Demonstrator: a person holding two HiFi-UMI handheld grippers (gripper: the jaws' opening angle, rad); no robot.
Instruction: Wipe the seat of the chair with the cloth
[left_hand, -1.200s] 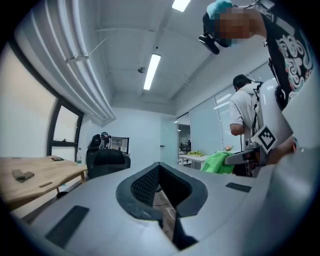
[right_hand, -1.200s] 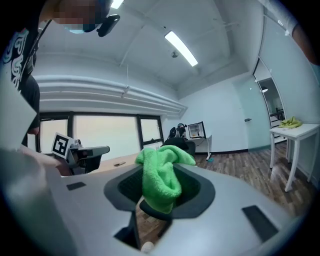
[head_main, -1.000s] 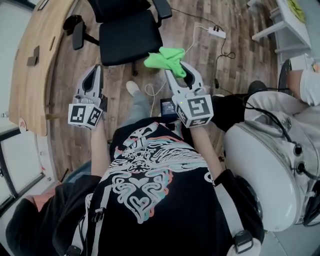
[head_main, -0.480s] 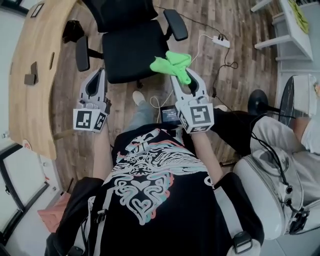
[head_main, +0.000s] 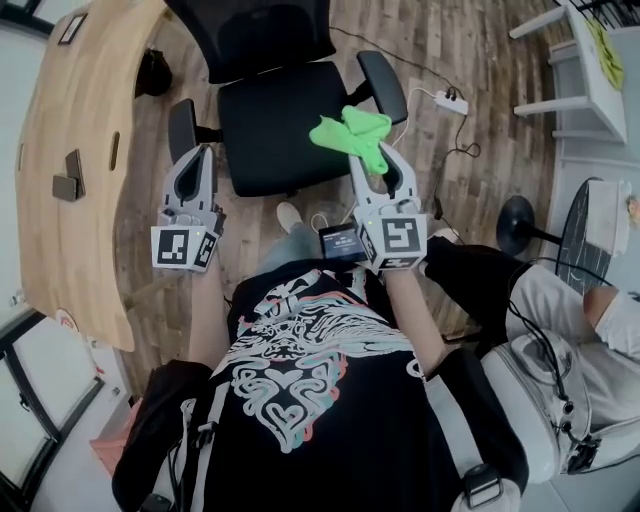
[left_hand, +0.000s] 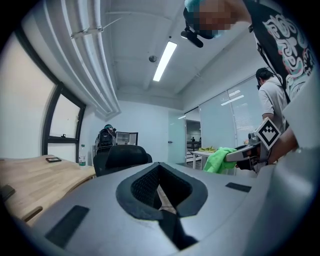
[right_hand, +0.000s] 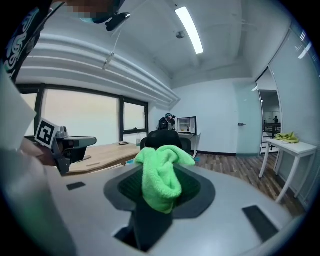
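A person stands facing a black chair (head_main: 268, 38) with a gripper in each hand.
The right gripper (head_main: 362, 152) pinches a green cloth (head_main: 350, 132) over the right edge of the seat (head_main: 275, 125), by one arm rest (head_main: 382, 85). The left gripper (head_main: 195, 160) is by the other arm rest, with nothing in it. A wooden desk (head_main: 70, 170) is on the left. A white power strip (head_main: 450, 100) lies on the floor (head_main: 480, 50).

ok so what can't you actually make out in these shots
- chair seat: any dirt is too small in head view; in the gripper views the left gripper and right gripper bodies hide it
- chair base: hidden under the seat, head view
- dark items on the desk: too small to name, head view
- cloth: clamped end buried in its own folds, right gripper view
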